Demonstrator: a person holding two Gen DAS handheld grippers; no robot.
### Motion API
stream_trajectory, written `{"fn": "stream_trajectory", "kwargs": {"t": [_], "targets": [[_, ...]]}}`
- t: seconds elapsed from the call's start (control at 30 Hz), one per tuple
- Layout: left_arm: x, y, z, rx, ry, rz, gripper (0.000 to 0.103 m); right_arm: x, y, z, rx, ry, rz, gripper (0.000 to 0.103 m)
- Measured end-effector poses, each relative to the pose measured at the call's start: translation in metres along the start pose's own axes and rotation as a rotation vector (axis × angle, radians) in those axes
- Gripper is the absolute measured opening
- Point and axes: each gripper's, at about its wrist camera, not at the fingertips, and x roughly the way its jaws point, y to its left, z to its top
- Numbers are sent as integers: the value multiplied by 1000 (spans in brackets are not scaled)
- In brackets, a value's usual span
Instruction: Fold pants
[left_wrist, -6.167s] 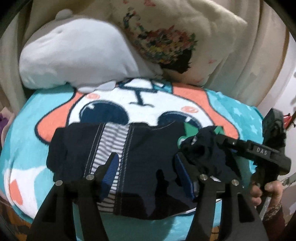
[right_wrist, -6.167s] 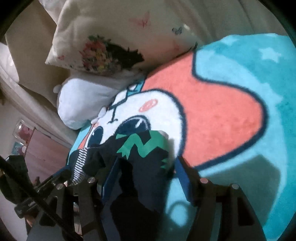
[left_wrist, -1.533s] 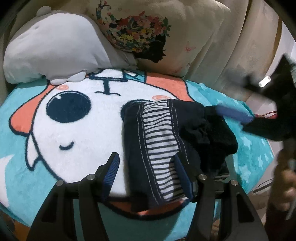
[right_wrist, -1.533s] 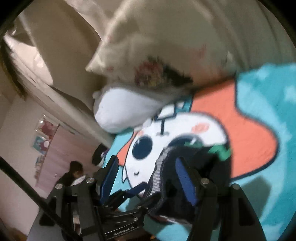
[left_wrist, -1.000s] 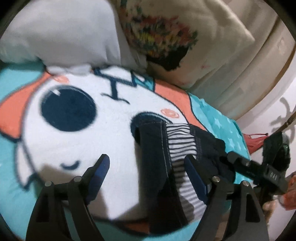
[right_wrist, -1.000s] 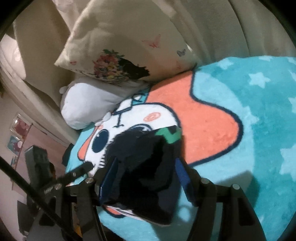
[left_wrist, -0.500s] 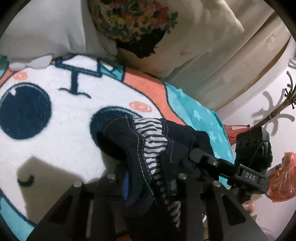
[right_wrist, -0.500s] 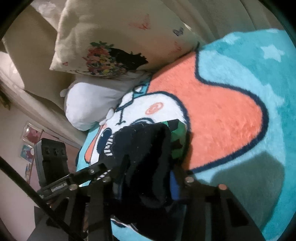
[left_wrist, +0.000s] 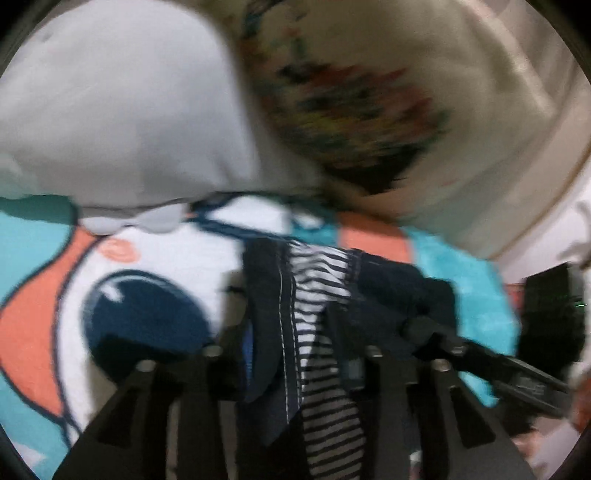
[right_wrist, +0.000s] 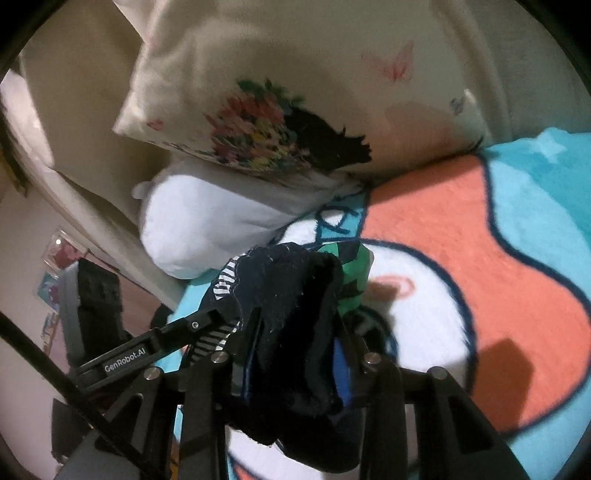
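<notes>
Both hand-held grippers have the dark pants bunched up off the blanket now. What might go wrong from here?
1. The left hand-held gripper has its jaws opening with the dark navy pants with striped lining between them; that end may drop onto the turquoise cartoon blanket.
2. The right hand-held gripper clamps a thick wad, so folds may set crooked.
3. The white plush pillow sits close; the cloth could snag it.

Left wrist view motion-blurred; pants (left_wrist: 317, 332) hide both tools' pads.
</notes>
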Motion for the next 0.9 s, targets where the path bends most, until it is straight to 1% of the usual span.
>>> {"fn": "stream_trajectory", "kwargs": {"t": [0.03,0.07,0.1,0.13,0.17,0.2,0.27,0.33,0.37,0.43,0.47,0.53,0.6,0.67,0.7,0.73,0.77,0.8,0.83,0.9], "targets": [[3,3,-1,0,3,31,56,6,-1,0,1,6,-12,39],[6,7,-1,-7,5,35,60,14,-4,1,-1,13,-33,46],[5,11,-1,-25,15,15,60,21,-7,0,2,16,-69,57],[2,15,-1,-44,27,-5,60,24,-12,0,12,16,-98,62],[-3,18,-1,-61,32,-29,60,26,-16,-1,31,17,-115,70],[-11,21,-1,-72,25,-53,60,25,-21,-1,56,21,-109,70],[-28,20,-4,-62,3,-55,63,17,-26,-2,78,19,-85,70],[-46,16,-11,-31,-35,-25,64,-3,-26,-1,79,-31,-81,70],[-53,13,-15,-16,-51,-12,64,-17,-22,0,70,-74,-88,70],[-60,4,-26,13,-66,2,64,-34,-15,0,56,-126,-74,70],[-60,-1,-30,26,-67,7,64,-39,-11,1,59,-144,-49,70],[-53,-8,-39,54,-63,38,64,-44,-4,-2,72,-149,38,71],[-40,-12,-46,74,-30,65,64,-38,0,-7,85,-125,128,70],[-27,-10,-54,62,11,70,64,-25,0,-14,110,-85,185,70],[-23,-10,-56,53,17,71,64,-18,-4,-18,132,-66,186,70],[-22,-10,-58,52,18,70,64,-13,-8,-22,150,-56,164,70],[-22,-10,-60,55,17,69,65,-8,-13,-27,164,-51,139,70],[-24,-9,-60,59,14,67,66,-4,-20,-32,180,-48,95,70],[-27,-10,-61,61,12,68,67,-2,-25,-35,186,-50,59,70],[-37,-10,-61,63,1,77,67,-6,-31,-39,187,-64,29,69]]}}
